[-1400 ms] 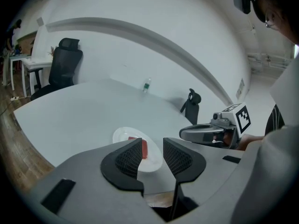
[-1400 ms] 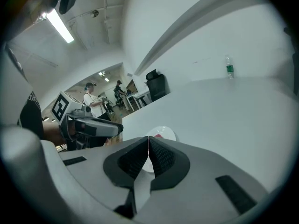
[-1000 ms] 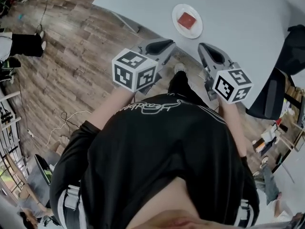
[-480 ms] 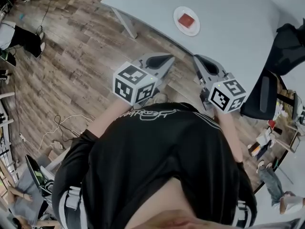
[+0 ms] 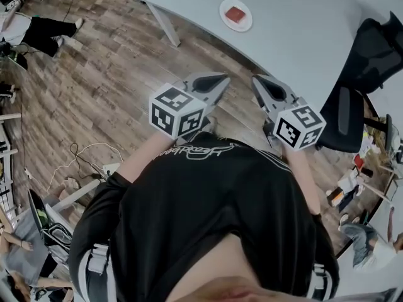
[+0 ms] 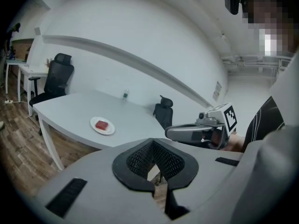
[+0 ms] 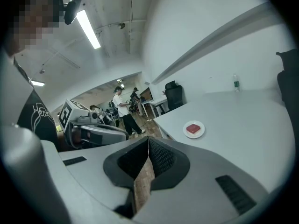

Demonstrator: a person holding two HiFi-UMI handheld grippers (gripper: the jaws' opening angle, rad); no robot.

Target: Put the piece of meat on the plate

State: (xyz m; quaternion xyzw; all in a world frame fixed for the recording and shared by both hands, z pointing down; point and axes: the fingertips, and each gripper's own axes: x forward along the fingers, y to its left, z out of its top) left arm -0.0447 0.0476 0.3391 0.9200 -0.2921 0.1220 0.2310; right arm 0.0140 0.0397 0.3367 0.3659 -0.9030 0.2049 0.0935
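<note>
Two claws, both empty.

Left claw (image 5: 217,83): jaws pressed together with nothing between them. It's held out in front of the chest over the wood floor (image 5: 107,74), near side, well apart from the table (image 5: 302,30).

Far, roughly between the lines of the two claws: the plate (image 5: 223,10) sits on the table close to its left edge. The meat (image 5: 235,14) lies flat in the plate's middle, inside the rim. Both claw views agree.

Right claw (image 5: 264,87): tips together too, nothing pinched. Only floor shows through the slit below the tips. It's just right of the left claw and also short of the table.

My read: the placing step looks done, since the meat is on the plate and neither claw is holding it or near it. Task looks complete.

Next move needs nothing at the plate. Just keep both claws closed and off the table. Only hazard I see is the chair (image 5: 343,118) right of the right claw, if that arm swings out.
</note>
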